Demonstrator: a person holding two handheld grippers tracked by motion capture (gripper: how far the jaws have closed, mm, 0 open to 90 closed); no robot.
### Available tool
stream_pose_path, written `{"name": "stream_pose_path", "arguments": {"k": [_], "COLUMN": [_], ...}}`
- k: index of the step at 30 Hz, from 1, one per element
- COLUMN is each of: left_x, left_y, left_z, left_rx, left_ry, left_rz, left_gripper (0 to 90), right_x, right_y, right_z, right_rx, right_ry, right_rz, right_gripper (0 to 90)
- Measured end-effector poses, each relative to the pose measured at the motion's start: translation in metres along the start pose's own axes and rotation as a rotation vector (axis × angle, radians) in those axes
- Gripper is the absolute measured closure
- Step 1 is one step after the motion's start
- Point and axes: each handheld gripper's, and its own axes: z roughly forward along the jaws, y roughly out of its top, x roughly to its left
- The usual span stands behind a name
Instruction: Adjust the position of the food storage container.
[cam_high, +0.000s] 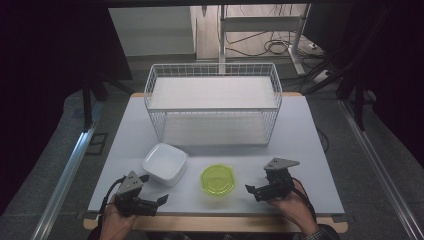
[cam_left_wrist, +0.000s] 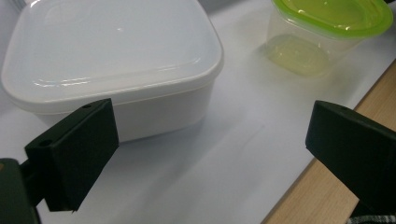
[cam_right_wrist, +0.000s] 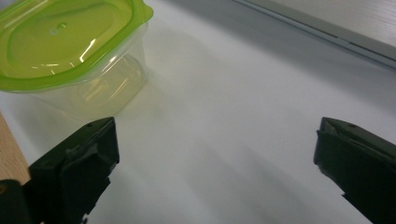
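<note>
Here, at the near edge of the white mat (cam_high: 300, 150), a person's two hands each hold a gripper, both with jaws spread wide and nothing between them. The left gripper (cam_high: 159, 201) lies by the near left corner, its jaws pointing toward the middle of the near edge; the right gripper (cam_high: 251, 190) lies toward the near right corner, its jaws pointing left. Between them, just in from the near edge, stands the green-lidded container (cam_high: 218, 179), a clear tub with its lid seated. Just left of it and slightly farther in sits the white lidded box (cam_high: 165, 163), square with rounded corners; the two stand near each other but apart.

In the left gripper view the white lidded box (cam_left_wrist: 112, 60) lies directly ahead, close beyond the jaws, with the green-lidded container (cam_left_wrist: 327, 28) farther off toward the upper right. In the right gripper view the green-lidded container (cam_right_wrist: 70, 51) lies ahead and toward the left jaw, off the jaw line. Each gripper is thus nearest its own vessel, and the right one would probably need to swing toward the tub before closing. Beyond both, along the far edge, stands the white wire basket (cam_high: 213, 107).
</note>
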Motion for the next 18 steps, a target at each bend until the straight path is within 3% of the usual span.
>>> {"name": "stream_pose_path", "arguments": {"k": [3,7,11,18], "left_x": [0.0001,-0.0035,-0.0051,-0.0055], "left_y": [-0.0015,-0.0026,-0.0029,-0.0025], "left_z": [0.002,0.006,0.0089,0.0082], "left_rx": [-0.004,0.024,0.052,0.049], "left_ry": [0.014,0.051,0.055,0.056], "left_rz": [0.017,0.075,0.088,0.087], "left_gripper": [2.6,2.6,2.7,2.6], "right_x": [0.0008,-0.0001,-0.0018,-0.0003], "right_y": [0.0009,0.002,0.0023,0.0042], "right_z": [-0.0003,-0.0023,-0.0041,-0.0037], "right_rx": [0.001,-0.02,-0.023,-0.008], "right_ry": [0.0,-0.001,-0.006,0.003], "right_rz": [0.007,0.033,0.046,0.04], "right_gripper": [4.7,10.2,15.0,19.7]}}
